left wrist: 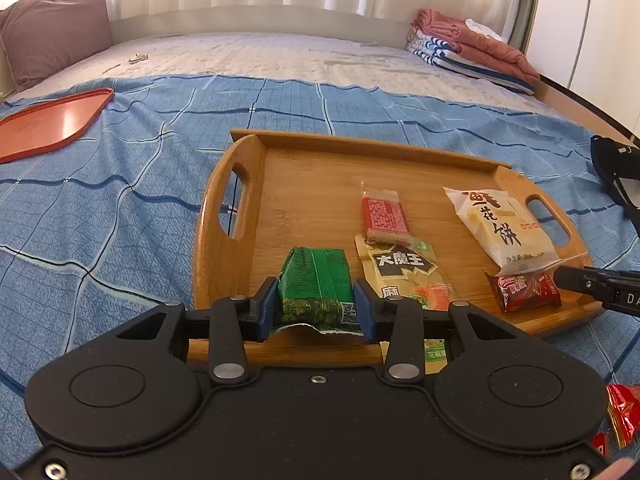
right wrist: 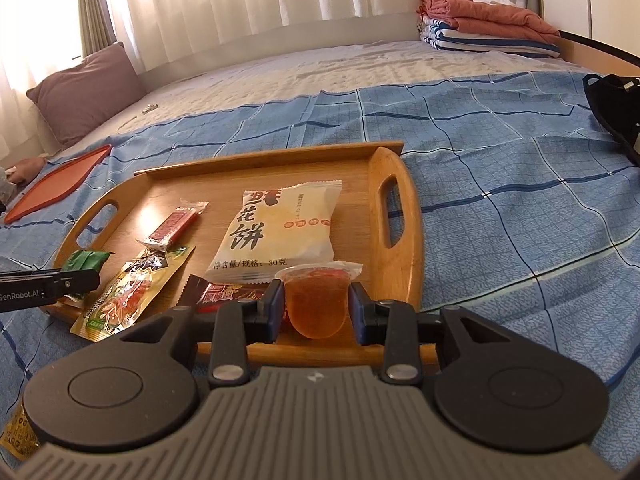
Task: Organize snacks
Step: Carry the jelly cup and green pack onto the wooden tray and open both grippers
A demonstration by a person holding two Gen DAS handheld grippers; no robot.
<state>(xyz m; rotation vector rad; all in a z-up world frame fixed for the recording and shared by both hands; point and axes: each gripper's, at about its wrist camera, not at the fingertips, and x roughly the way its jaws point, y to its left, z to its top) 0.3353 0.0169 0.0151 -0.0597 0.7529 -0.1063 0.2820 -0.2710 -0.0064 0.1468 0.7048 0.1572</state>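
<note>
A wooden tray (left wrist: 304, 168) (right wrist: 396, 216) lies on the blue checked bedspread. My left gripper (left wrist: 316, 304) is shut on a green snack packet (left wrist: 316, 284), held over the tray's near left part. My right gripper (right wrist: 314, 306) is shut on an orange jelly cup (right wrist: 316, 300), held over the tray's near edge. On the tray lie a white pastry packet (left wrist: 500, 224) (right wrist: 276, 232), a small red bar (left wrist: 386, 216) (right wrist: 174, 228), a yellow-and-black sachet (left wrist: 404, 268) (right wrist: 128, 292) and a dark red packet (left wrist: 524, 290) (right wrist: 224, 290).
An orange flat lid (left wrist: 48, 124) (right wrist: 56, 188) lies far left on the bedspread. Red wrapped snacks (left wrist: 622, 412) lie off the tray at the right, a yellow packet (right wrist: 18, 432) at the near left. Folded blankets (right wrist: 488, 24), a pillow (left wrist: 52, 32) and a black bag (right wrist: 616, 100) sit further off.
</note>
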